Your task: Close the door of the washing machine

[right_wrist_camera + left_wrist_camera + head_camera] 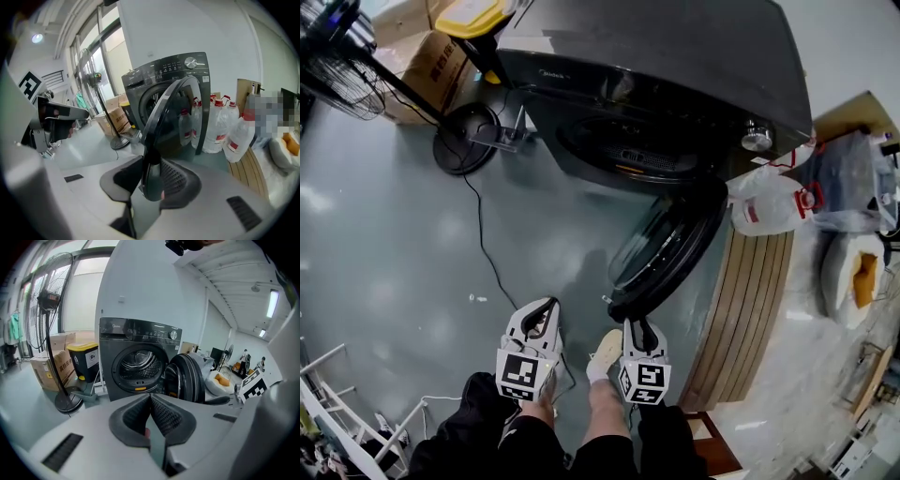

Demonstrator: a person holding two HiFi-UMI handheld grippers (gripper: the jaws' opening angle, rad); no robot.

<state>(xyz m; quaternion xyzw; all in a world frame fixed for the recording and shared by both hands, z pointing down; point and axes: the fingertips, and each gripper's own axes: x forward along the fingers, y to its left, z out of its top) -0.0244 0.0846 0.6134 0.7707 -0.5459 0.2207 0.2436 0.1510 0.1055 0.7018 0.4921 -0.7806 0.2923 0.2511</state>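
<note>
The dark grey front-loading washing machine stands upright. Its round, black-rimmed glass door is swung wide open, hanging out from the front's right side.

From the head view the washer runs off the top edge, and the fan left of it is cut off too. The door rim in front of the washer covers part of a pad on my right gripper. I can't read the washer's panel print; the people far right of it are too small to make out.
</note>
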